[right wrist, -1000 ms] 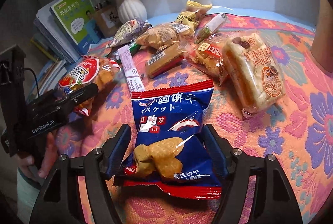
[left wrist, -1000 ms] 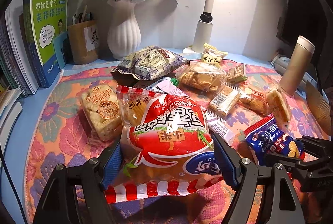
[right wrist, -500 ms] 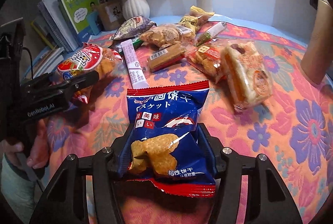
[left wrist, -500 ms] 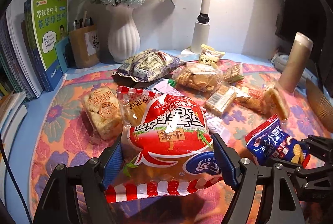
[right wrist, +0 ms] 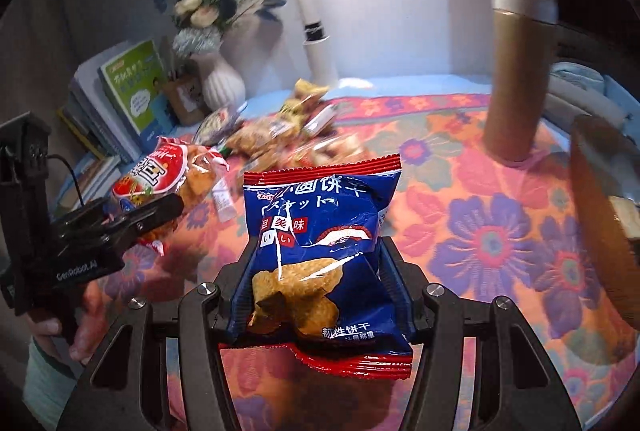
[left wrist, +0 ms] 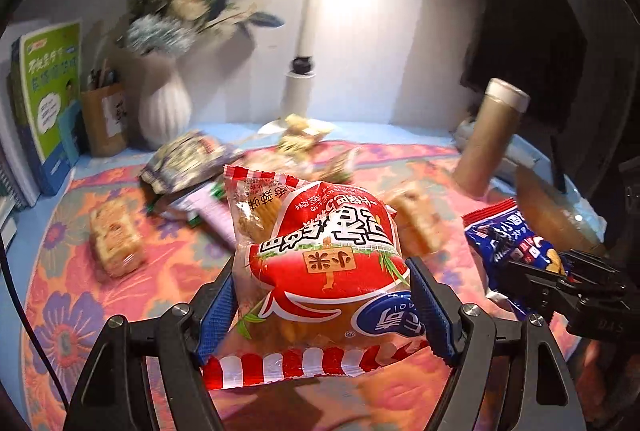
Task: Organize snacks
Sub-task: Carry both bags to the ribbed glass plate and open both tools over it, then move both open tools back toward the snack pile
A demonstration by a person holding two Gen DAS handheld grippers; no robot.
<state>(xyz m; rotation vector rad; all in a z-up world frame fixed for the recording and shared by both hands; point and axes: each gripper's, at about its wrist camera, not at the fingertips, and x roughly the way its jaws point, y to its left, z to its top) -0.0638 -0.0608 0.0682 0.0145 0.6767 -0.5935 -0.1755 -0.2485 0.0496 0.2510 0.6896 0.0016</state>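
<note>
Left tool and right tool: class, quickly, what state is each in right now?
Left tool: closed on the red snack bag.
Right tool: closed on the blue biscuit bag.

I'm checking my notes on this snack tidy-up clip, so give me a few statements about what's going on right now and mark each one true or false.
1. The left gripper grips a red snack bag. True.
2. The right gripper is empty. False: it is shut on a blue biscuit bag.
3. A white vase of flowers stands at the back. True.
4. The tan flask lies on its side. False: it stands upright.
5. The cloth is plain white. False: it is floral.
</note>
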